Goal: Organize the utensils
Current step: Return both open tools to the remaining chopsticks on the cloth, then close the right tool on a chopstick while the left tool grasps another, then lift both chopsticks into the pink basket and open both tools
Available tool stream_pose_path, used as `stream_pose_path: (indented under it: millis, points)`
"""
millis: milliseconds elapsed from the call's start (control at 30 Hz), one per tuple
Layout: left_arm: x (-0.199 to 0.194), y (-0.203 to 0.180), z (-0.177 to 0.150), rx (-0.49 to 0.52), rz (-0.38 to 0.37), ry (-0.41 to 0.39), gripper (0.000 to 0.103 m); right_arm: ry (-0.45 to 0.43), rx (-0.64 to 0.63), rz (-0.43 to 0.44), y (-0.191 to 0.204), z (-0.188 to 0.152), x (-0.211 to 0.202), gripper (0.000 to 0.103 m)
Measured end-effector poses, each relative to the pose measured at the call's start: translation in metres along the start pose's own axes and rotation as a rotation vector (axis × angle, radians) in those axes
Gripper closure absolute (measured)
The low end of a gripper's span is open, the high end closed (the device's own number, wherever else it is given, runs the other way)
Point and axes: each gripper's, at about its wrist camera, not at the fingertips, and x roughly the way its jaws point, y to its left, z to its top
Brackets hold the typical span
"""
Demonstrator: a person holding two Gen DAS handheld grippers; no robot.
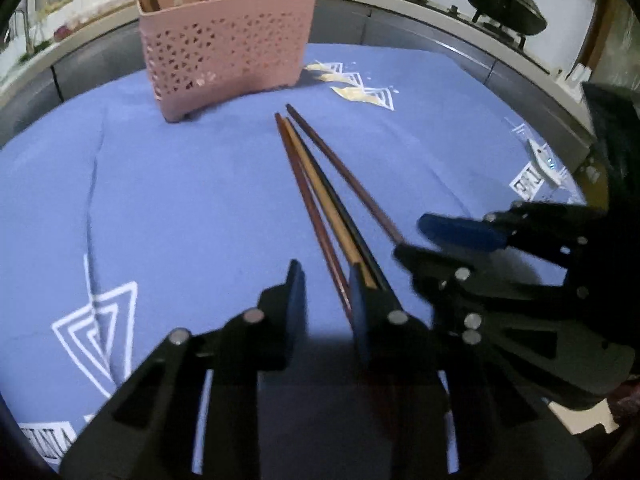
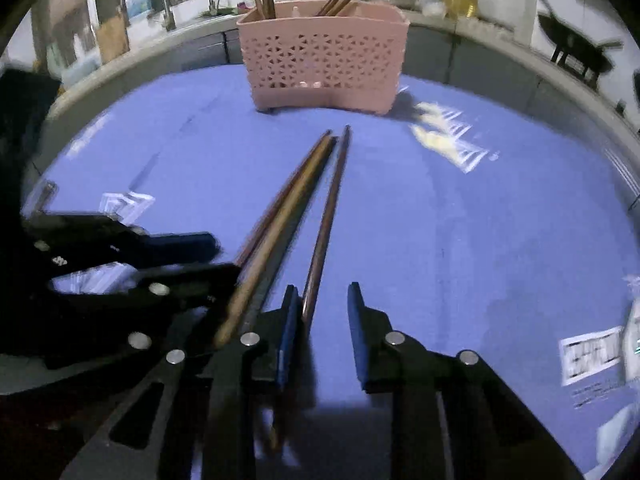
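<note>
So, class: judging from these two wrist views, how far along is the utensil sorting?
Done: several chopsticks already stand in the pink basket. In hand: nothing is gripped yet; the left tongs are open around the reddish chopstick, and the right tongs are open around the separate dark chopstick. Left: four loose chopsticks lie on the blue cloth.
</note>
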Motion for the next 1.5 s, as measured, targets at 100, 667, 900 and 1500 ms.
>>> stream_pose_path:
  millis: [100,667,900,1500]
  points:
    - [0.003,-0.003,0.005,0.018,0.052,0.003,0.079,0.003,0.032,-0.017,-0.016,-0.004,0.0,0.077]
    - [0.052,0.039,0.092,0.043,0.151,0.022,0.08,0.112,0.001,0.094,-0.038,0.114,0.071,0.084]
    - [0.05,0.036,0.099,0.048,0.057,0.026,0.099,0.116,0.085,0.257,-0.05,0.119,0.066,0.098]
    - [-0.175,0.045,0.14,-0.009,-0.115,-0.525,0.099,-0.534,0.229,0.454,-0.073,0.17,-0.121,0.098]
